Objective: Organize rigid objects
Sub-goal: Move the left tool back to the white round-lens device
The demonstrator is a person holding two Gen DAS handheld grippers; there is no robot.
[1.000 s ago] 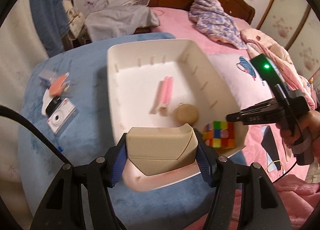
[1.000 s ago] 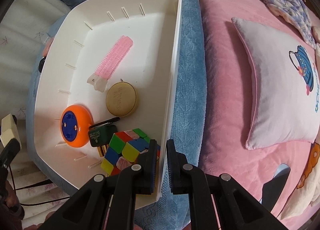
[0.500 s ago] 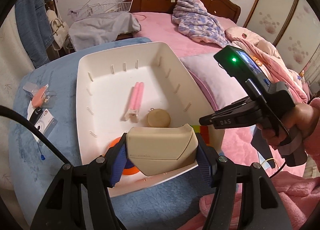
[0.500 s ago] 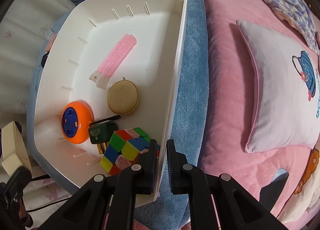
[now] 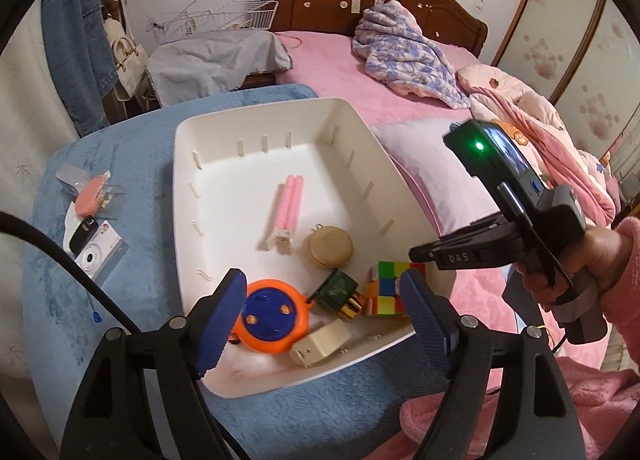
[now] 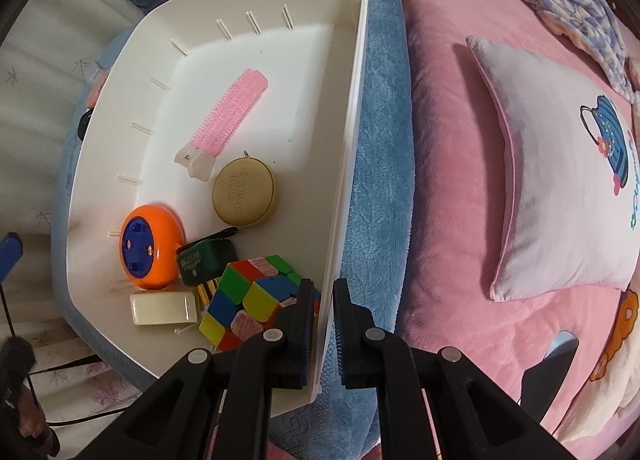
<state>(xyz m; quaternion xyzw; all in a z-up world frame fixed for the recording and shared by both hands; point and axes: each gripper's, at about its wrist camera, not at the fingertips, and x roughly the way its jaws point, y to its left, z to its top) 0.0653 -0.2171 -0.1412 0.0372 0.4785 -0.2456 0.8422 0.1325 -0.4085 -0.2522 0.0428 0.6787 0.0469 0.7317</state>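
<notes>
Beige block (image 5: pixel 320 347): lies loose on the tray floor just ahead of the left claw, between its two jaw tips as the left wrist camera sees it, nearer the right tip; neither pad touches it.
Left claw (image 5: pixel 322 314): its jaws are opening, blue pads spread wide; the block sits below the gap, free of them.
Tray (image 5: pixel 280 116): white, straight ahead of the left claw on a blue blanket (image 5: pixel 120 280); the right claw straddles its right wall near the near corner.
Right claw (image 6: pixel 321 324): closed on the tray wall, one pad inside, one outside, pointing down.
Orange disc (image 5: pixel 272 318): just left of the block, close behind the left claw's left pad.
Green plug (image 5: pixel 338 292): just beyond the block, next to the disc.
Cube (image 5: pixel 388 288): at the tray's near right corner, just inside the right claw's inner pad and beside the left claw's right pad.
Tan round case (image 5: pixel 328 246): farther ahead, mid tray.
Pink roller (image 5: pixel 290 204): beyond the case, lengthwise.
Camera (image 5: pixel 96 256): on the blanket, well left of the left claw, outside the tray.
Pink item in clear pack (image 5: pixel 92 200): just beyond the camera.
Hand (image 5: pixel 572 260): grips the right claw's handle, at the right of the left wrist view.
Pillow (image 6: pixel 560 188): on the pink bed, well right of the right claw.
</notes>
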